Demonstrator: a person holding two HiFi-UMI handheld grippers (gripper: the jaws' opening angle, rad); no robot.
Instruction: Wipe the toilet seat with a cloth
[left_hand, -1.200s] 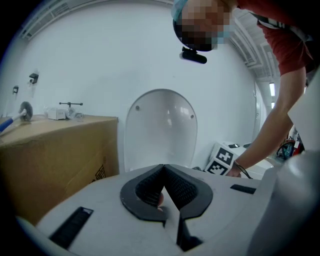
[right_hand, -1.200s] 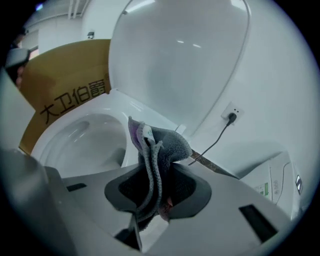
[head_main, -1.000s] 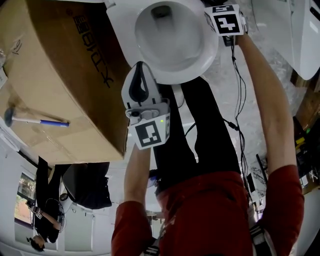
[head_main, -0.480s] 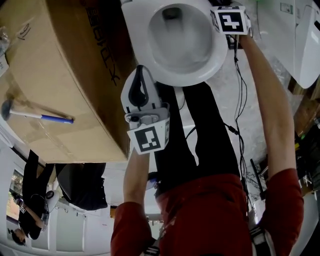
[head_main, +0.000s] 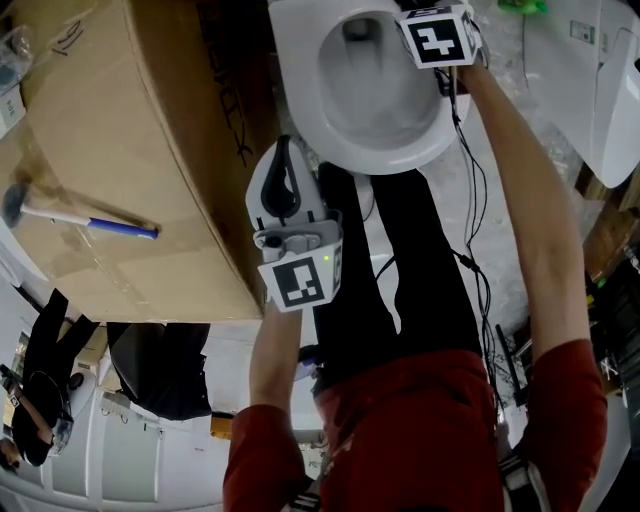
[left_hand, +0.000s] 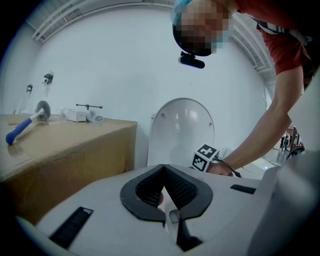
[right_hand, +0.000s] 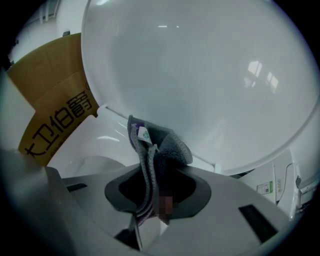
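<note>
The white toilet (head_main: 398, 160) stands at the top middle of the head view, its lid (left_hand: 182, 129) raised. Over the back right of the rim is my right gripper (head_main: 437, 38), with only its marker cube showing. In the right gripper view it (right_hand: 156, 192) is shut on a folded grey cloth (right_hand: 159, 146), which hangs just below the lid (right_hand: 200, 75) and above the white rim (right_hand: 97, 145). My left gripper (head_main: 284, 150) hovers beside the bowl's front left, shut and holding nothing (left_hand: 164, 170).
A big cardboard box (head_main: 110, 130) stands close against the toilet's left side, with a hammer (head_main: 80, 216) on top. Another white fixture (head_main: 600, 80) sits at the right. Cables (head_main: 476, 200) trail over the floor by my legs. A person (head_main: 40, 395) stands at the lower left.
My right gripper with the cloth has slid along the right side of the rim toward the back. The left gripper has drifted slightly away from the bowl's front and stays shut.
</note>
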